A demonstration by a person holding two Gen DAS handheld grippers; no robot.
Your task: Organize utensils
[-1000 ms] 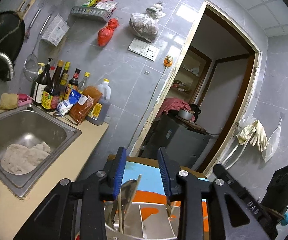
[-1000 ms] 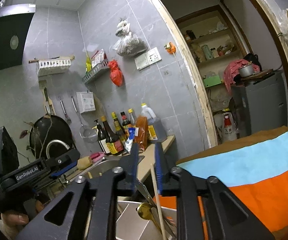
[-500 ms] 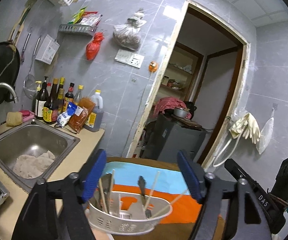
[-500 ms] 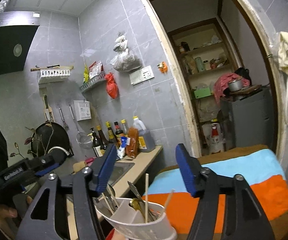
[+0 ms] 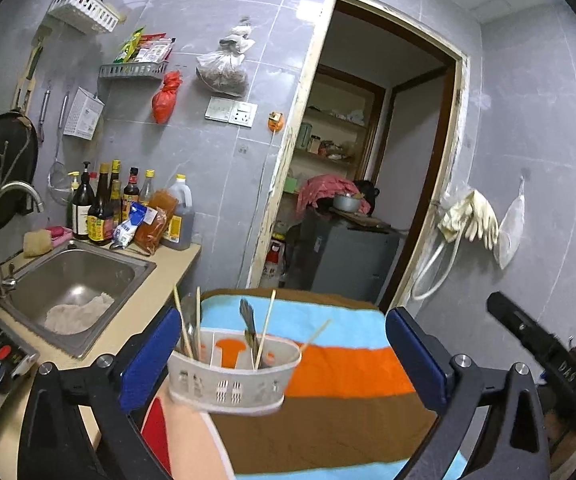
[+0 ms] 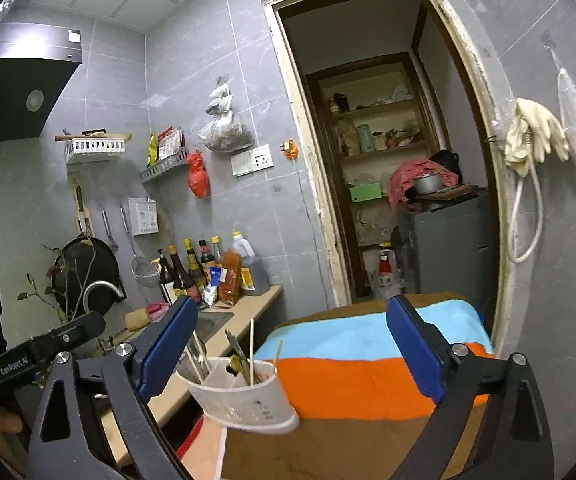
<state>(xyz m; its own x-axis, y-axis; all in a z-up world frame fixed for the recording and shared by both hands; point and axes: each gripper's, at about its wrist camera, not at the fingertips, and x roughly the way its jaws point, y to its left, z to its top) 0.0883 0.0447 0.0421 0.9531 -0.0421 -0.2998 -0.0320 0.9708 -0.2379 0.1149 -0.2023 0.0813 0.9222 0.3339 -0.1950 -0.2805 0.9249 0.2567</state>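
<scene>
Both tools have pulled back from the white utensil holder and their jaws have just been opening: the left tool and right tool now stand spread, nothing between the pads. The holder sits on the striped cloth, chopsticks upright inside. Only the left view shows the sink.

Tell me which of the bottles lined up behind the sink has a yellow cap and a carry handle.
The large oil jug at the right end of the row, nearest the doorway. It is the widest one with dark liquid; the others are slim, narrow-necked sauce bottles.
</scene>
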